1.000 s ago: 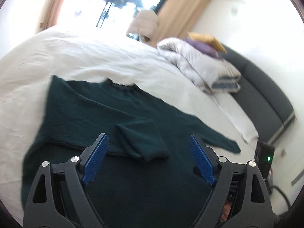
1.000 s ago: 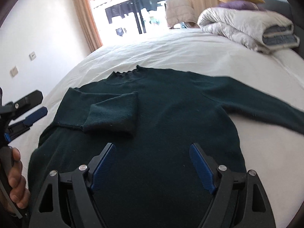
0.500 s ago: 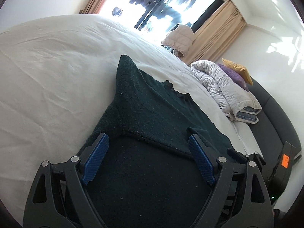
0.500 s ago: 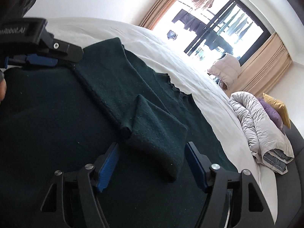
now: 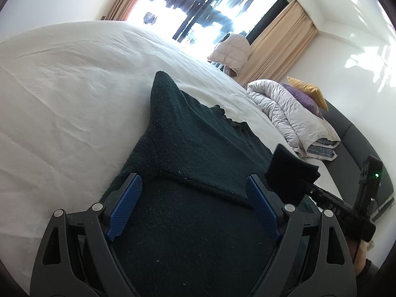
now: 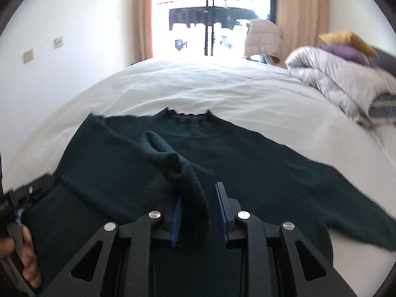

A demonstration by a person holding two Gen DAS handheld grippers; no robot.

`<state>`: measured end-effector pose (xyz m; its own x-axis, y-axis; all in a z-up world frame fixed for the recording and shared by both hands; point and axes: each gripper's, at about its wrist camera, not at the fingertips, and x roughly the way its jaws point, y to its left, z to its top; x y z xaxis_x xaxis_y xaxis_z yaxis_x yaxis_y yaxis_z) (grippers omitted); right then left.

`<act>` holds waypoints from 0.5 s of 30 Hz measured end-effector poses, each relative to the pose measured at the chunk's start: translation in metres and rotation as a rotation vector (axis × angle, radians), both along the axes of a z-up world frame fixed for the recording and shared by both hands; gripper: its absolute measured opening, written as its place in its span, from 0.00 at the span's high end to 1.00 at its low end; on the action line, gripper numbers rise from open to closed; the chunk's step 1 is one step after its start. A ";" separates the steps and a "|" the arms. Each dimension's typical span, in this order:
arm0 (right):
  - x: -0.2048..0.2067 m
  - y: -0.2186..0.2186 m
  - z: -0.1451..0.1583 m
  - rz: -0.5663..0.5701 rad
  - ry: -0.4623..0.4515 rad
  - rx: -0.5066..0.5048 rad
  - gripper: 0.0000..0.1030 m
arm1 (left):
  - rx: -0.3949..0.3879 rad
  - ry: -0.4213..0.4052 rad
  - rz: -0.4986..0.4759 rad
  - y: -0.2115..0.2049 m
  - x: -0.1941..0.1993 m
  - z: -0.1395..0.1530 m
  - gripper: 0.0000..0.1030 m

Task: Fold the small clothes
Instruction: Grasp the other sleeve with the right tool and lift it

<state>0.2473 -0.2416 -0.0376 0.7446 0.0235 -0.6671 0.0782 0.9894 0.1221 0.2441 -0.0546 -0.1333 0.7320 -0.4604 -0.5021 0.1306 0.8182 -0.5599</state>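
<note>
- Lying flat on the white bed [image 6: 222, 91], a dark green sweater [image 6: 247, 163] fills the near half of both views, its scalloped neckline [image 6: 189, 116] pointing toward the far window [image 6: 210, 12].
- The right gripper [image 6: 198, 210] is clenched on the cuff of the sweater's left sleeve [image 6: 173, 165], with the knit bunched up between the 2 blue pads [image 6: 176, 214] and lifted off the sweater's body.
- From the left wrist view, that same cuff [image 5: 290, 167] shows as a dark raised flap at the right, held above the sweater in the right gripper [image 5: 297, 185].
- The left gripper [image 5: 195, 208] is released, its 2 blue pads [image 5: 125, 208] spread wide over the sweater's left shoulder area, where a seam [image 5: 198, 183] runs between them; I cannot tell whether the pads touch the cloth.
- The sweater's right sleeve [image 6: 346, 198] stretches out to the right across the sheet, unfolded.
- At the far right of the bed sits a folded grey duvet [image 6: 341, 74], with a purple pillow [image 6: 346, 50] and a yellow pillow [image 6: 346, 37] on top of it.
- A pale padded jacket [image 6: 263, 38] hangs just in front of the window, between tan curtains [image 6: 299, 12].
- A dark headboard [image 5: 346, 133] runs along the right edge in the left wrist view.
</note>
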 end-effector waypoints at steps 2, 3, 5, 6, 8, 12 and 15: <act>0.004 -0.047 -0.018 -0.173 0.056 0.145 0.74 | 0.000 -0.004 0.000 0.007 -0.003 0.006 0.17; 0.004 -0.064 -0.027 -0.215 0.085 0.218 0.70 | -0.001 -0.005 0.000 0.007 -0.002 0.005 0.17; 0.005 -0.085 -0.045 -0.235 0.139 0.353 0.50 | -0.002 -0.007 -0.001 0.009 -0.001 0.006 0.17; 0.003 -0.088 -0.047 -0.215 0.119 0.396 0.38 | -0.001 -0.008 -0.001 0.010 -0.001 0.006 0.16; 0.001 -0.090 -0.046 -0.182 0.074 0.446 0.24 | 0.003 -0.009 0.000 0.011 0.000 0.005 0.16; 0.010 -0.091 -0.048 -0.184 0.049 0.560 0.13 | 0.008 -0.010 0.000 0.015 0.001 0.006 0.16; 0.021 -0.097 -0.051 -0.211 0.045 0.595 0.15 | 0.010 -0.010 0.000 0.017 0.001 0.007 0.16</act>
